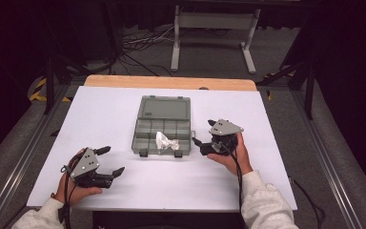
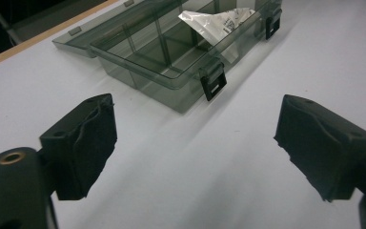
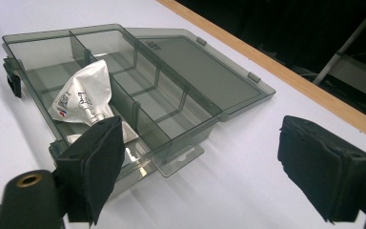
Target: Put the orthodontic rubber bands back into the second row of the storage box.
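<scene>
A smoky grey plastic organiser box (image 1: 145, 138) lies open mid-table, its lid (image 1: 164, 107) flat behind it. A crumpled white packet (image 1: 167, 141) rests in its front compartments, toward the right. My left gripper (image 1: 115, 160) sits near the front left of the table, open and holding nothing. In the left gripper view it (image 2: 209, 143) faces the box (image 2: 162, 52), the box's black latch (image 2: 213, 83) and the packet (image 2: 217, 21). My right gripper (image 1: 201, 132) is open just right of the box. In the right gripper view it (image 3: 209, 167) has its left jaw in front of the box's (image 3: 171, 102) near corner, beside the packet (image 3: 83, 102).
The white table cover (image 1: 100, 109) ends at a wooden strip (image 1: 171, 82) along the far edge. Beyond it stand a grey metal frame (image 1: 214, 28) and cables on the floor (image 1: 143, 43). Dark posts flank the table on both sides.
</scene>
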Demonstrator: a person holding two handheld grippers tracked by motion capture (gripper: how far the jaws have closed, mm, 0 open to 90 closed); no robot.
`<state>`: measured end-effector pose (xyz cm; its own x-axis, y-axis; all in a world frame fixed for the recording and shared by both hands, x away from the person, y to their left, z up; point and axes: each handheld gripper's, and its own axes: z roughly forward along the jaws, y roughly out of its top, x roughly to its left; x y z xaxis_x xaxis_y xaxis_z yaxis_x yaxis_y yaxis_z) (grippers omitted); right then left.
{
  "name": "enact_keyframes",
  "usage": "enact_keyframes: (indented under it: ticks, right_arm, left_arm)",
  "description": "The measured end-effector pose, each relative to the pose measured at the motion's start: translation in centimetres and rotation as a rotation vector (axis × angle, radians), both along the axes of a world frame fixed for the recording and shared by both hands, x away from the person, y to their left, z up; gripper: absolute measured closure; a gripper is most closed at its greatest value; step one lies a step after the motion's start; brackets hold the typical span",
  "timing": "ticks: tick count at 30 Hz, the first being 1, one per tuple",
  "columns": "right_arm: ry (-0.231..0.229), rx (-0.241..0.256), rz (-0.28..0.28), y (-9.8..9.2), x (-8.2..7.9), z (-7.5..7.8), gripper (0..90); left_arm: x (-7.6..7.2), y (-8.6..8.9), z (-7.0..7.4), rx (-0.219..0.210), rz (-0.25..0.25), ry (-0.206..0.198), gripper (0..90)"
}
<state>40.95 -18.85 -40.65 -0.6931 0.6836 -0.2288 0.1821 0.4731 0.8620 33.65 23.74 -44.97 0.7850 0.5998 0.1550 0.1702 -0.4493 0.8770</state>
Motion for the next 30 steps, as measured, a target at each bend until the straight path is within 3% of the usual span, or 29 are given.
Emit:
enact_keyframes:
  ticks: [3, 6, 7, 8, 10, 11, 13, 14, 17, 18, 23, 30]
  right_arm:
    - [0.01, 0.005, -0.002, -0.1, 0.2, -0.2, 19.1]
    - [0.02, 0.011, 0.006, -0.1, 0.3, -0.3, 23.9]
    - [0.02, 0.011, 0.006, -0.1, 0.3, -0.3, 23.9]
    - [0.023, 0.008, 0.006, -0.1, 0.3, -0.4, 26.7]
    - [0.037, 0.014, 0.015, -0.1, 0.3, -0.5, 37.9]
    - [0.037, 0.014, 0.015, -0.1, 0.3, -0.5, 37.9]
    - [0.048, 0.021, 0.017, -0.1, 0.5, -0.6, 49.1]
    - [0.048, 0.021, 0.017, -0.1, 0.5, -0.6, 49.1]
    - [0.066, 0.028, 0.021, -0.2, 0.7, -0.7, 67.9]
    - [0.066, 0.028, 0.021, -0.2, 0.7, -0.7, 67.9]
    - [0.099, 0.02, 0.026, -0.4, 1.2, -1.0, 89.7]
    - [0.145, 0.039, -0.011, -0.4, 2.4, -1.3, 90.0]
  left_arm:
    - [0.1, 0.1, 0.1, 0.0, 0.008, 0.0, 24.4]
    - [0.4, 0.3, 0.2, 0.006, 0.016, 0.011, 39.4]
    - [0.4, 0.3, 0.2, 0.006, 0.016, 0.011, 48.5]
    - [0.6, 0.4, 0.2, 0.001, 0.022, 0.013, 48.5]
    - [0.9, 0.6, 0.4, 0.009, 0.044, 0.012, 70.0]
    - [1.1, 0.7, 0.5, -0.001, 0.037, 0.019, 70.0]
    - [1.8, 0.8, 0.6, 0.003, 0.032, 0.024, 81.8]
    - [1.8, 0.8, 0.6, 0.003, 0.032, 0.024, 84.7]
    - [2.7, 0.6, 0.8, 0.02, 0.025, 0.029, 89.6]
    - [2.7, 0.6, 0.8, 0.02, 0.025, 0.029, 89.7]
    - [4.0, 0.0, 1.1, 0.034, 0.012, 0.033, 89.9]
    - [6.4, -0.1, 1.8, 0.044, 0.023, 0.048, 89.8]
